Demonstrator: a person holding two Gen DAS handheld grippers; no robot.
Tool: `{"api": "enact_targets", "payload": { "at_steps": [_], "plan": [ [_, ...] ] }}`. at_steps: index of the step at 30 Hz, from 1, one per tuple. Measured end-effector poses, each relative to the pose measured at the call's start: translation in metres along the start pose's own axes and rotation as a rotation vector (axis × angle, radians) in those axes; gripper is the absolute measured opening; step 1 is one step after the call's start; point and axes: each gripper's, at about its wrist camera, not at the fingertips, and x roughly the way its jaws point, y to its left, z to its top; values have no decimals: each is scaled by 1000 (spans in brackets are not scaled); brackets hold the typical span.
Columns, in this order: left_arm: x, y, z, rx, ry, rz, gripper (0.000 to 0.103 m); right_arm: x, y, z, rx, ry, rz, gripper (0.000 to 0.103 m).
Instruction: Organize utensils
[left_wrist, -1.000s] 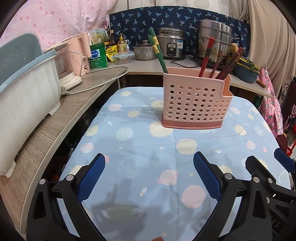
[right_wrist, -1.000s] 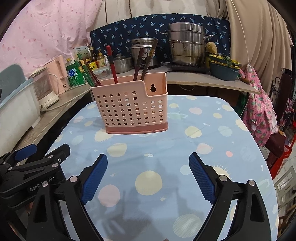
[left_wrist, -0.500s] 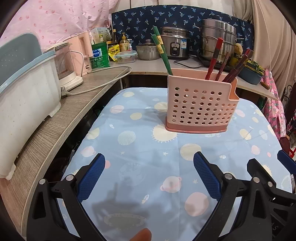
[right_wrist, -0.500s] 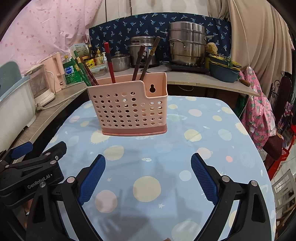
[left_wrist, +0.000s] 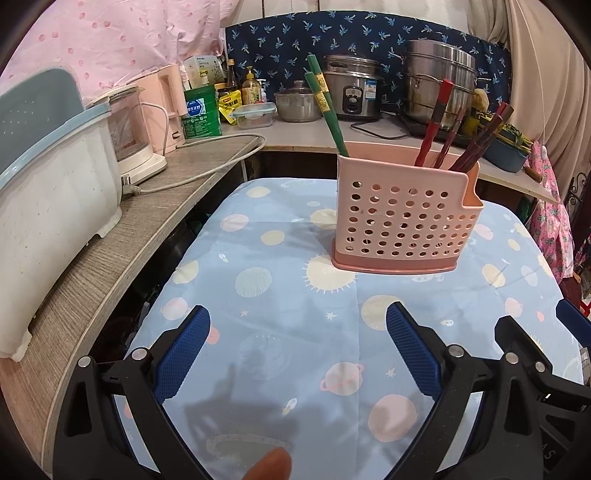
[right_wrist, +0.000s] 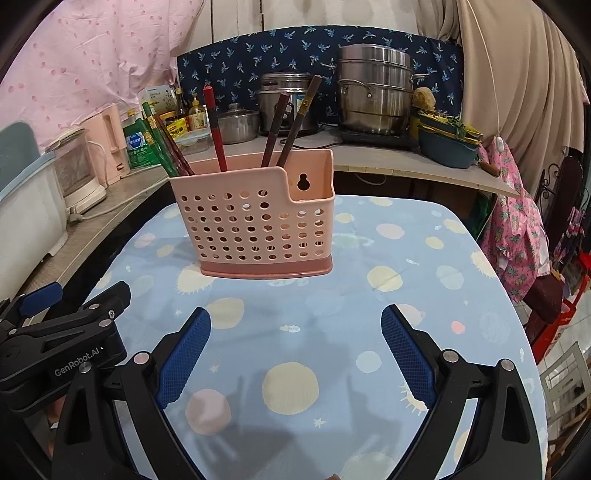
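Pink plastic holder: perforated utensil holder (left_wrist: 402, 221) stands upright on the surface (left_wrist: 288, 332), which is covered in a blue cloth printed with planets and suns.
Holder contents, left end: green chopsticks (left_wrist: 327, 107) lean out toward the left, seen from the left wrist camera.
Holder contents, right part: red and dark brown chopsticks (left_wrist: 461, 136) stand tilted in the holder's right part; the right wrist view shows further dark chopsticks (right_wrist: 291, 122) near the holder's middle.
Holder detail: keyhole hanging slot in the raised back wall, seen above the lower right end of the front wall in the right wrist view.
Left claw: left claw (left_wrist: 297, 350) has its blue-padded fingers (left_wrist: 184, 350) spread wide with nothing between them; it sits in front of the holder, well apart from it.
Right claw: right claw (right_wrist: 295, 354) is likewise spread wide and holds nothing, in front of the holder and apart from it, beside the left claw.
Behind the holder: counter with a rice cooker (left_wrist: 351, 92), a stacked steel steamer pot (left_wrist: 439, 88), bottles and tins.
Left of the holder: white tub (left_wrist: 48, 206) with a blue rim on a wood-grain shelf (left_wrist: 122, 240).
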Motion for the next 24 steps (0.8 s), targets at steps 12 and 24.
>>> {"api": "enact_targets", "payload": {
  "at_steps": [12,24],
  "plan": [
    [3,-8,5,33,-8,9,92,6,-5,3,8,2,-5,90],
    [8,-7,6,16,-1,11,92,8,-4,2,6,3,-6,90]
  ]
}}
